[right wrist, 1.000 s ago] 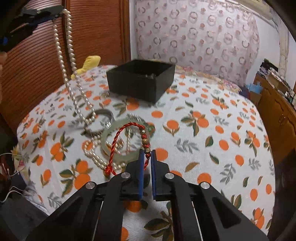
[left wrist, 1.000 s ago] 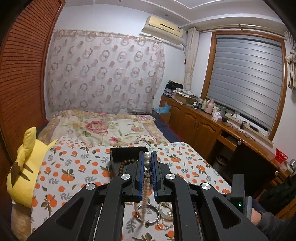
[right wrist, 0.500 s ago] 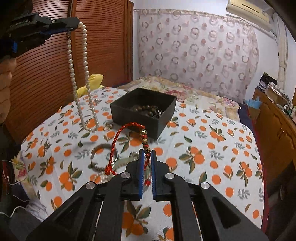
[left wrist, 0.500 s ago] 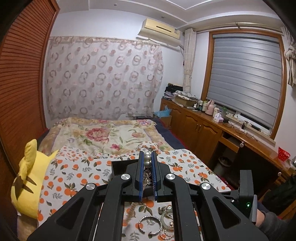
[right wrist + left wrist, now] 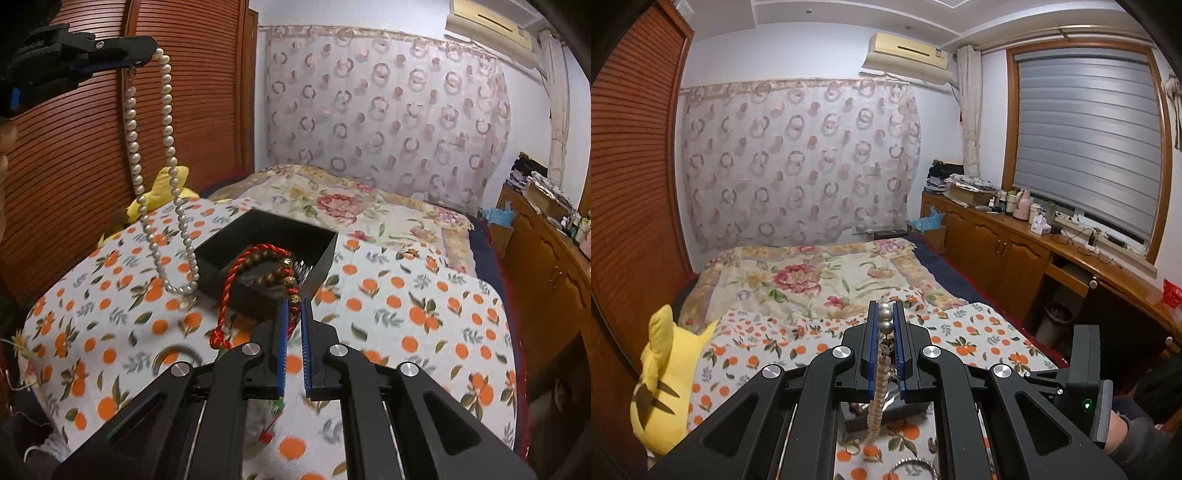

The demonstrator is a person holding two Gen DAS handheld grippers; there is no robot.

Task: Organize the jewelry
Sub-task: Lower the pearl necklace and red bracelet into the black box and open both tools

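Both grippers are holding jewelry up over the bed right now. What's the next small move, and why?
Probably carry the left gripper a little right and lower it. Its pearl necklace hangs with its bottom loop just left of the black box, over the bedspread, not over the opening. The right gripper already holds the red cord bracelet in front of the box, so it can wait.

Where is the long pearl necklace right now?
In the right wrist view the pearl necklace hangs at upper left from the left gripper, its bottom loop dangling in the air just left of the black box.
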